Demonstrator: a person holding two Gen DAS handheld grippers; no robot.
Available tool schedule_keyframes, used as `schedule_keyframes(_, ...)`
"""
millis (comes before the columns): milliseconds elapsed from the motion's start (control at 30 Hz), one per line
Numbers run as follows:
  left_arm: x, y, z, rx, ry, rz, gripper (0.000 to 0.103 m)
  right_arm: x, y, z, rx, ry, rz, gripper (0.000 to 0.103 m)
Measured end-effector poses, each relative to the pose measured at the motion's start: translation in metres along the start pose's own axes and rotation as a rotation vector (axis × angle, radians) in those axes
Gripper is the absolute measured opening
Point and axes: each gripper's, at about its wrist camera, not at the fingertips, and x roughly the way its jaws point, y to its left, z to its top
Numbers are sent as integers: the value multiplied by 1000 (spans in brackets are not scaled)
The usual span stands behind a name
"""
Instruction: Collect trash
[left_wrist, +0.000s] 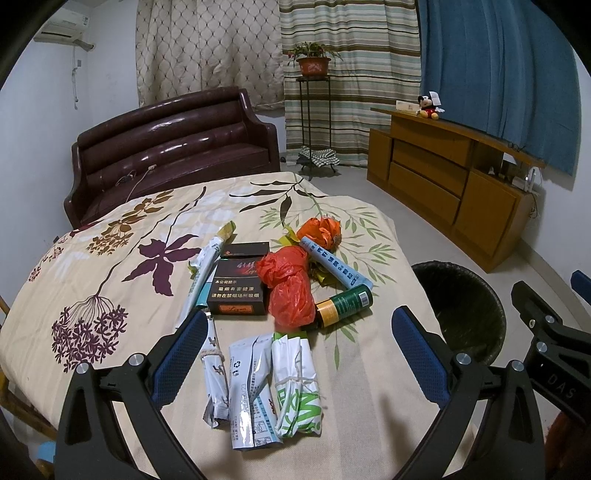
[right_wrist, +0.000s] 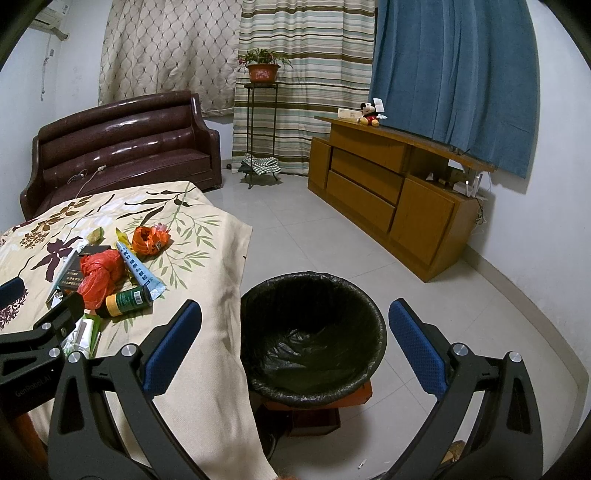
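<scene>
Trash lies in a heap on the floral tablecloth (left_wrist: 110, 258): a red plastic bag (left_wrist: 288, 291), an orange bag (left_wrist: 319, 230), a dark cigarette box (left_wrist: 238, 291), a green and yellow can (left_wrist: 343, 304), a pale blue tube (left_wrist: 334, 267) and several white wrappers (left_wrist: 255, 387). My left gripper (left_wrist: 299, 354) hangs open just above the white wrappers, holding nothing. My right gripper (right_wrist: 295, 343) is open and empty over the black-lined trash bin (right_wrist: 314, 339), which stands on the floor by the table's right edge. The red bag (right_wrist: 98, 273) and can (right_wrist: 127, 301) also show in the right wrist view.
A dark leather sofa (left_wrist: 173, 147) stands behind the table. A plant stand (left_wrist: 314, 122) and a wooden cabinet (right_wrist: 391, 195) line the far wall by the curtains. Tiled floor (right_wrist: 332, 240) lies open between bin and cabinet. The bin rests on a reddish stool (right_wrist: 314, 410).
</scene>
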Motion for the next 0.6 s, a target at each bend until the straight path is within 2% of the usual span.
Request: schedule_keyframes(600,2,1,-3,2,10,0,97,2,0,4,0,5,1,99)
